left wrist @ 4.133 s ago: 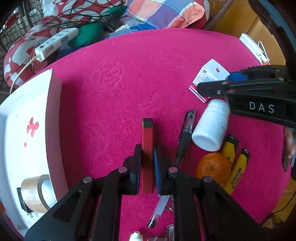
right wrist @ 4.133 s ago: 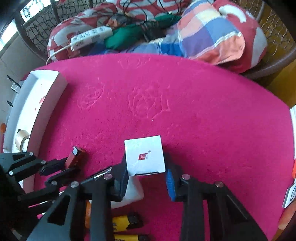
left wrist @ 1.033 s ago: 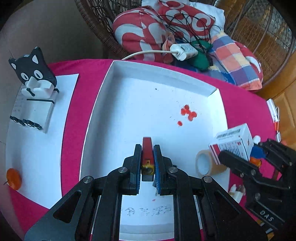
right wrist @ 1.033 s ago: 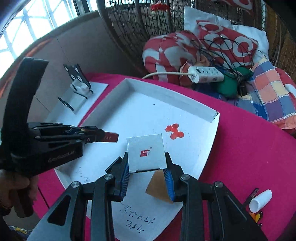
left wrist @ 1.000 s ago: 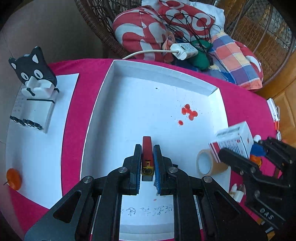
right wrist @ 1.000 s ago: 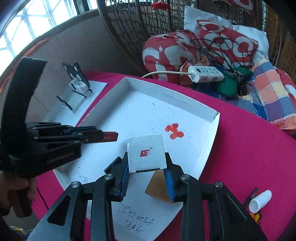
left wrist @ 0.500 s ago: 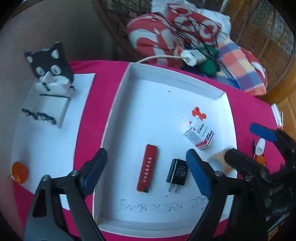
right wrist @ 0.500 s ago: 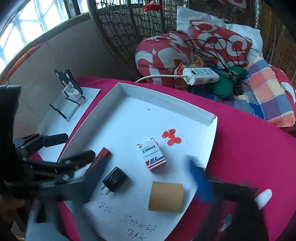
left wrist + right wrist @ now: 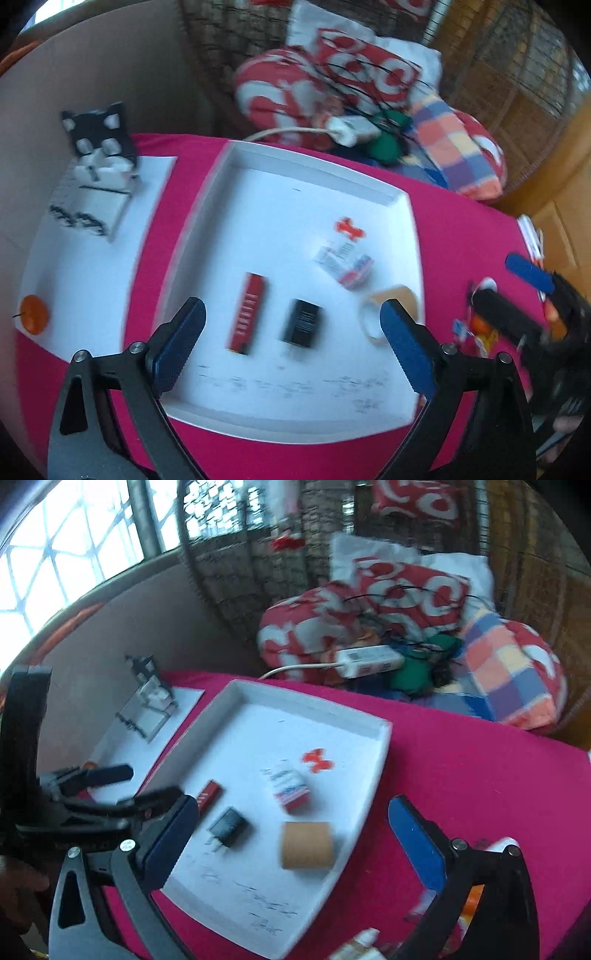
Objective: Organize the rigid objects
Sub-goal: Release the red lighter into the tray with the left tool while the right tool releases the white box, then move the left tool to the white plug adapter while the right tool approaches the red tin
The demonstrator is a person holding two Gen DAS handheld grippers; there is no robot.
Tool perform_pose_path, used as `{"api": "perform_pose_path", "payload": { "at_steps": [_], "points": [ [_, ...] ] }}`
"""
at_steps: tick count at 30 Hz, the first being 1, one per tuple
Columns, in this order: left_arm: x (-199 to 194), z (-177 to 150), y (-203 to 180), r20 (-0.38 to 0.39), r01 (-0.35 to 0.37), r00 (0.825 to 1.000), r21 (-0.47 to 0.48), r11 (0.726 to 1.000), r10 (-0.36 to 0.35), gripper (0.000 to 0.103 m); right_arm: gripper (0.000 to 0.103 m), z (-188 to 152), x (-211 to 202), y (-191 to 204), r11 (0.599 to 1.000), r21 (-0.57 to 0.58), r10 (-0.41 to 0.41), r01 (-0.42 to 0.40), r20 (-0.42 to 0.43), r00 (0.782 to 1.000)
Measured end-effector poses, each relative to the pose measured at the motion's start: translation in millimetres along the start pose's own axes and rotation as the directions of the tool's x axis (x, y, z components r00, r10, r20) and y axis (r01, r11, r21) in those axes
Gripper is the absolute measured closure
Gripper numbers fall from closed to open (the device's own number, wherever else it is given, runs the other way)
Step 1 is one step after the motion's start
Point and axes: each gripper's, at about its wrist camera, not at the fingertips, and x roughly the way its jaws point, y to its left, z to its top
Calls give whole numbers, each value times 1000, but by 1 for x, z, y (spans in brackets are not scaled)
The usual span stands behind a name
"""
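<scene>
Fingers first: left gripper [image 9: 291, 332] is spreading, its fingers [image 9: 177, 345] nearly at full width, nothing between them. Right gripper [image 9: 291, 834] has fingers [image 9: 413, 842] wide apart too, also holding nothing.

Pink surface [image 9: 461, 775] carries everything. White tray [image 9: 314, 162] sits mid-surface, low rim all round, open top, so it probably serves as the collection spot. White paper sheet [image 9: 88, 273] lies left of the tray with a cat-shaped stand [image 9: 96, 147] on it and a small orange ball [image 9: 33, 315] near its front corner.

Inside the tray, roughly in a row near the front edge:
- tape roll [image 9: 306, 845] on its side, close to the right rim
- small carton [image 9: 286, 786], red-and-white, behind the roll, near a red stain
- red stick [image 9: 247, 314], flat, lengthwise
- black charger [image 9: 301, 325], just beside the stick, not touching

All four lie loose and apart, reading as placed items.

Room: back half of the tray is bare, good for more drops. Right of the tray a blurred cluster of small items remains on the surface [image 9: 480, 325], likely the next picks. Rim is low; clear it on entry.
</scene>
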Motion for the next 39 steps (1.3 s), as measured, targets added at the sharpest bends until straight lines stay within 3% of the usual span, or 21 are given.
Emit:
{"api": "perform_pose_path", "payload": {
  "at_steps": [6,11,15,17,21,23,30,33,35,36,38,39],
  "points": [
    [16,-12,-64,-83,60,995,128,990,-49,7,0,-22,-30,-83,982,146,-126,122,18,992],
    [30,-27,-121,-168,151,979,232,961,-114,7,0,-53,-57,-147,950,248,-197,191,-3,980],
    [38,-51,-159,-221,218,964,321,922,-151,8,0,-74,-66,-172,937,282,-202,204,-37,979],
    [43,-67,-179,-248,244,956,386,889,-155,29,0,-83,-69,-182,936,290,-193,200,-53,980],
    [59,-94,-209,-295,275,946,499,822,-137,37,0,-94,-74,-196,941,282,-171,185,-74,983],
    [71,-104,-216,-340,286,932,483,828,-123,47,0,-95,-77,-202,946,269,-168,182,-75,983],
    [92,-108,-220,-359,241,929,407,881,-89,47,0,-101,-83,-219,953,255,-152,163,-63,986],
    [102,-109,-219,-389,239,917,353,905,-90,47,0,-102,-81,-221,959,239,-139,151,-67,988],
    [103,-115,-223,-391,231,917,367,901,-75,48,0,-102,-80,-220,966,221,-124,137,-70,990],
    [104,-118,-227,-392,224,918,383,896,-62,50,0,-103,-79,-219,969,211,-113,126,-71,991],
    [109,-122,-231,-384,197,923,400,895,-32,72,0,-103,-73,-210,984,158,-75,88,-84,994],
    [112,-121,-232,-384,195,923,390,900,-34,74,0,-103,-70,-205,988,134,-64,76,-91,994]
  ]
}}
